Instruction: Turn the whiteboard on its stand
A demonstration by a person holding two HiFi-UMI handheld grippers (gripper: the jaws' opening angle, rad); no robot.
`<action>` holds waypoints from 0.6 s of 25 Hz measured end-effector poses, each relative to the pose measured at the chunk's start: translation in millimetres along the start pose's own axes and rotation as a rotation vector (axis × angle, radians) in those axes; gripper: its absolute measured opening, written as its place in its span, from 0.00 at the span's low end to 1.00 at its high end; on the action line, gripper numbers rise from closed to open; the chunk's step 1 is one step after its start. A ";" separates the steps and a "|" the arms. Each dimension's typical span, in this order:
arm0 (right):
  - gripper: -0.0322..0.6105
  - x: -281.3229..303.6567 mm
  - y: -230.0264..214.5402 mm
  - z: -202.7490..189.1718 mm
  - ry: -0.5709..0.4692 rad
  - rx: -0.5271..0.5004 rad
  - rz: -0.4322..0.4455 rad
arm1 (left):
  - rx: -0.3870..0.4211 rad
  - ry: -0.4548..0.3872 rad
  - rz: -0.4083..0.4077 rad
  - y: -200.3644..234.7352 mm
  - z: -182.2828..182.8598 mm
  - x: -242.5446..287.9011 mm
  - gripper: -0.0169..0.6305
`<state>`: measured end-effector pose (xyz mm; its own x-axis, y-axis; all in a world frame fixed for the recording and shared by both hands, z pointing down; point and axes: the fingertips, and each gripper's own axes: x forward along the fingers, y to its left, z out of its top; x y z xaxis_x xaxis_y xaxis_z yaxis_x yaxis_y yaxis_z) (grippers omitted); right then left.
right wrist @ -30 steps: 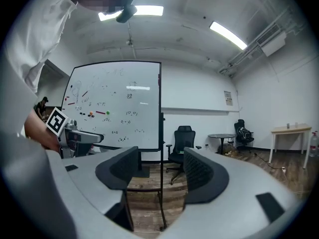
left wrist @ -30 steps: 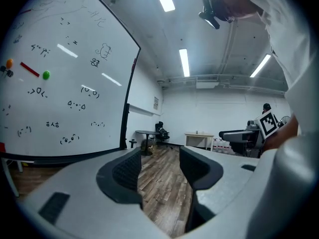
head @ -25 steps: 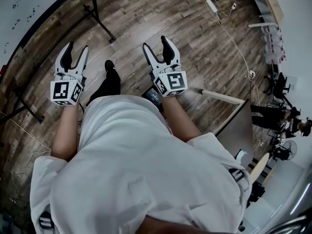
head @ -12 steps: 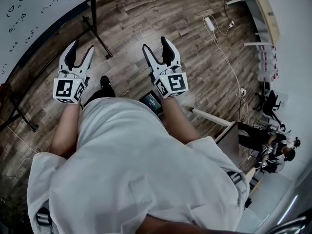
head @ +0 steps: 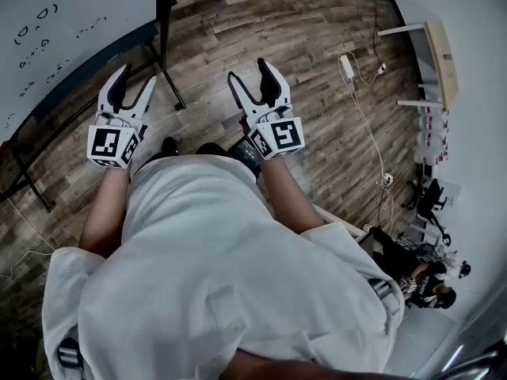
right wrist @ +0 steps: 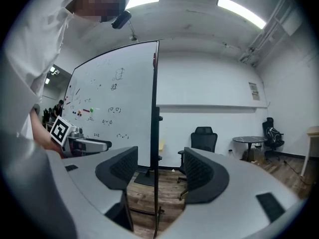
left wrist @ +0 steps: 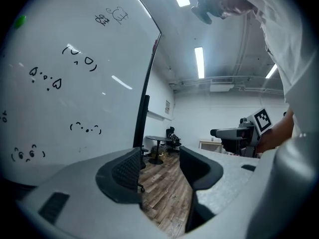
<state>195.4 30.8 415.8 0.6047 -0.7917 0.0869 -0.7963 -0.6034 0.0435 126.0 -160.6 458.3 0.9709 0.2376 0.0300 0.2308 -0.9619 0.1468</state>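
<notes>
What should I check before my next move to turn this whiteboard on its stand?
1. Left gripper open and holding nothing: ok.
2. Right gripper open and holding nothing: ok.
3. A gripper touching the whiteboard: not ok, both are apart from it.
4. Right gripper lined up with the board's black side post: ok.
5. Office chair beyond the board out of its swing: cannot tell.
</notes>
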 end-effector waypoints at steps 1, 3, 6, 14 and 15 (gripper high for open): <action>0.49 8.1 -1.3 0.4 0.000 0.003 0.018 | 0.007 0.000 0.014 4.4 2.0 0.1 0.39; 0.49 25.9 -5.2 1.6 -0.007 0.009 0.059 | 0.017 0.003 0.058 17.0 3.9 -2.6 0.39; 0.50 53.4 -16.4 4.7 -0.030 0.021 0.128 | 0.014 0.009 0.144 37.8 3.3 -8.4 0.39; 0.50 152.3 -27.7 20.6 -0.083 0.011 0.432 | -0.016 -0.037 0.454 68.5 17.7 -16.2 0.39; 0.50 165.0 -26.2 24.3 -0.091 0.010 0.475 | -0.026 -0.053 0.495 69.4 22.6 -17.6 0.39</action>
<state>316.5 -86.3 404.9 0.1732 -0.9849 0.0077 -0.9848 -0.1732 0.0104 126.3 -234.5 445.7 0.9657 -0.2543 0.0518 -0.2593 -0.9537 0.1523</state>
